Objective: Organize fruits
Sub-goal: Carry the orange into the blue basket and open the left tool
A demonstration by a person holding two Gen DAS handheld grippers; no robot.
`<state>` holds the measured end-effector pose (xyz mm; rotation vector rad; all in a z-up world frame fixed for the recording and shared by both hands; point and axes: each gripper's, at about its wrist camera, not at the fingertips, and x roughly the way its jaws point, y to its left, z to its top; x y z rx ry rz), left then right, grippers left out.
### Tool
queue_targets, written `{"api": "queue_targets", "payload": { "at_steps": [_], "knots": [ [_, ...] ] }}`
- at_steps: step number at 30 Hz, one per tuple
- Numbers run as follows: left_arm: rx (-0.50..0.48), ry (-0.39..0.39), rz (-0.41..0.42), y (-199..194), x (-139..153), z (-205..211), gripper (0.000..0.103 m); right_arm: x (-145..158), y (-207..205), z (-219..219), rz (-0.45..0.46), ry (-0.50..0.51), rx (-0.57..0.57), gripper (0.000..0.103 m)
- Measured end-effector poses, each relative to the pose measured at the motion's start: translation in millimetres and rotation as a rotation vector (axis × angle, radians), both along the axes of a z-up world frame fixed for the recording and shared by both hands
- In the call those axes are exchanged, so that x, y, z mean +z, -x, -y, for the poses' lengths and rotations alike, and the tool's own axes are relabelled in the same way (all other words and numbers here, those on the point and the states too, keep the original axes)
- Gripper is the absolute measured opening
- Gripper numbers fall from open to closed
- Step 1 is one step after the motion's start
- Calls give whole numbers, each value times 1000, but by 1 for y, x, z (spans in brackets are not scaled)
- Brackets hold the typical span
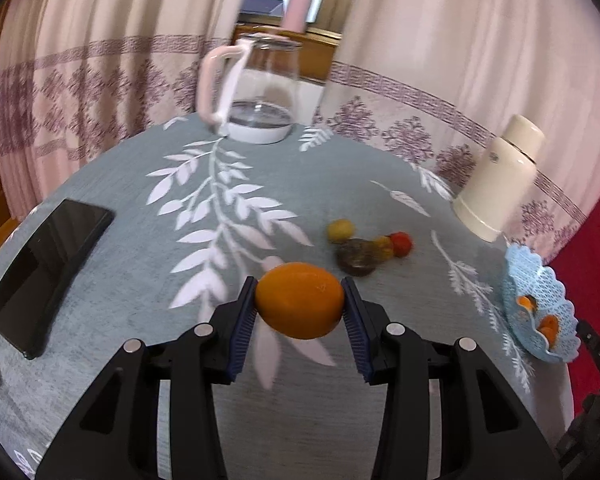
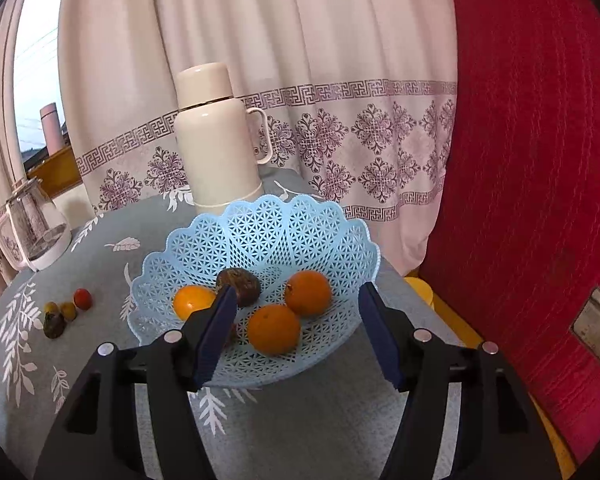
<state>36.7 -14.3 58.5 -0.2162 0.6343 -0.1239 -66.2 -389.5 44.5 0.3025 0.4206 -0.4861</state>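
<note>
My left gripper (image 1: 299,285) is shut on an orange (image 1: 300,304) and holds it above the grey leaf-patterned tablecloth (image 1: 300,184). Beyond it lie loose small fruits: a yellow one (image 1: 340,231), a dark brown one (image 1: 356,258) and a red one (image 1: 401,243). The blue lattice basket (image 1: 540,292) stands at the right edge of the table. In the right wrist view my right gripper (image 2: 298,291) stands open just over the near side of the basket (image 2: 260,232). Three oranges (image 2: 274,330) and a dark brown fruit (image 2: 240,286) lie in the basket. Nothing is pressed between the pads.
A glass kettle (image 1: 256,88) stands at the far edge, a cream thermos (image 1: 500,176) behind the basket, and a black phone (image 1: 48,280) on the left. Red fabric (image 2: 540,160) rises right of the table. Patterned curtains hang behind.
</note>
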Motion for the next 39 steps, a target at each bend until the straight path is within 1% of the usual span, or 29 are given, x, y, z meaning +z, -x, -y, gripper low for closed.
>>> {"api": "queue_targets", "payload": {
  "at_steps": [3, 9, 16, 19, 24, 29, 34, 37, 39],
  "knots": [
    [-46, 5, -2, 1, 7, 17, 43, -1, 5, 6, 21, -29, -12, 66],
    [-165, -1, -4, -1, 18, 61, 43, -6, 8, 13, 44, -80, -32, 66],
    [-308, -41, 35, -1, 33, 128, 43, -9, 15, 20, 73, -109, -58, 66],
    [-370, -46, 39, -1, 35, 156, 43, -10, 17, 22, 80, -120, -73, 66],
    [-462, -46, 32, -3, 34, 196, 43, -10, 17, 20, 85, -117, -82, 67],
    [-532, -70, 16, -6, 25, 230, 43, -12, 20, 25, 98, -136, -100, 67],
    [-582, -90, 4, -7, 15, 249, 43, -12, 23, 26, 111, -143, -113, 67],
    [-595, -93, -4, -8, 9, 253, 44, -12, 23, 27, 111, -146, -115, 67],
    [-596, -90, -9, -9, 7, 254, 54, -12, 23, 28, 112, -150, -117, 67]
  ]
}}
